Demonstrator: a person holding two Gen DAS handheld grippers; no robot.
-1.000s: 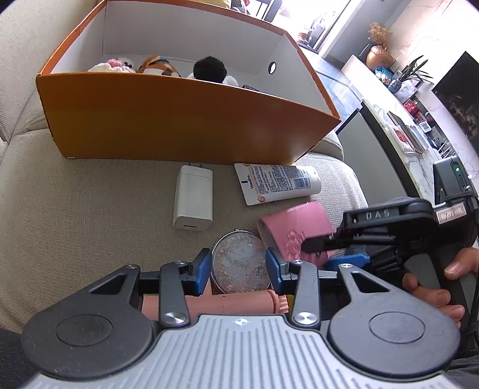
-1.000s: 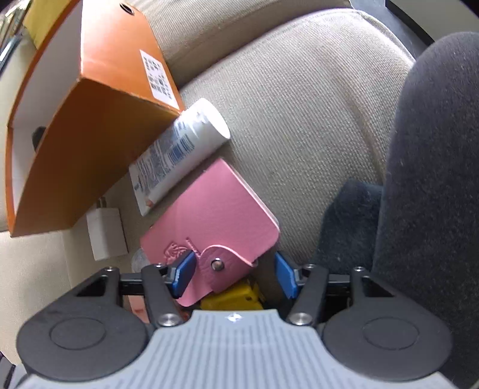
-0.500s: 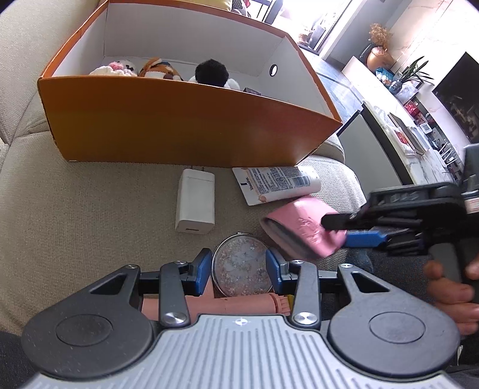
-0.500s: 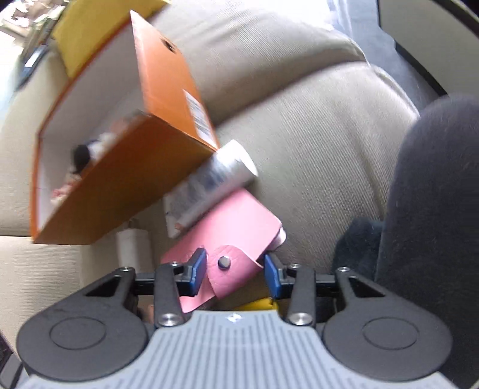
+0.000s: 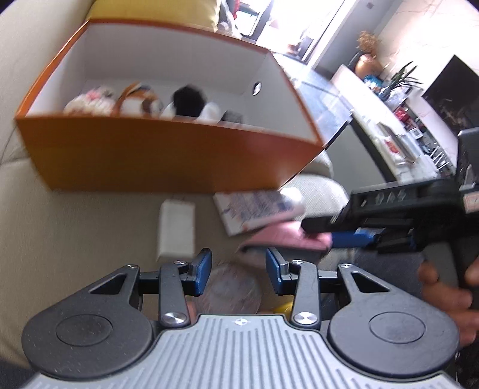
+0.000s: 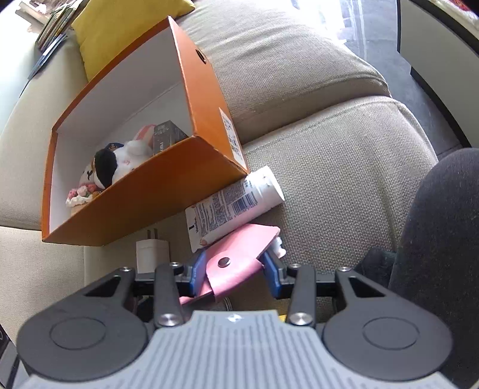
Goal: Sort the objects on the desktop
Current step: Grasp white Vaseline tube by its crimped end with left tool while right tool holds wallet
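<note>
My right gripper [image 6: 235, 270] is shut on a pink snap wallet [image 6: 239, 260] and holds it lifted above the beige sofa seat; it shows in the left wrist view [image 5: 287, 239] between the right gripper's fingers [image 5: 353, 238]. My left gripper [image 5: 238, 270] is open and empty above a round glitter compact [image 5: 230, 287]. An orange box [image 5: 167, 155] [image 6: 143, 194] with white walls holds plush toys [image 6: 110, 164] and a dark small box [image 6: 167, 134]. A white lotion tube [image 6: 233, 206] [image 5: 257, 209] and a white charger [image 5: 176, 230] [image 6: 151, 254] lie in front of the box.
A yellow cushion [image 6: 119, 27] sits behind the box. A dark trouser leg [image 6: 440, 239] fills the right of the right wrist view. A yellow object [image 5: 283, 306] peeks out under the left gripper. A counter with a plant [image 5: 401, 77] stands far right.
My right gripper has lifted the pink wallet off the seat and up toward the box. My left gripper has risen and tilted, so more of the box's inside shows.
</note>
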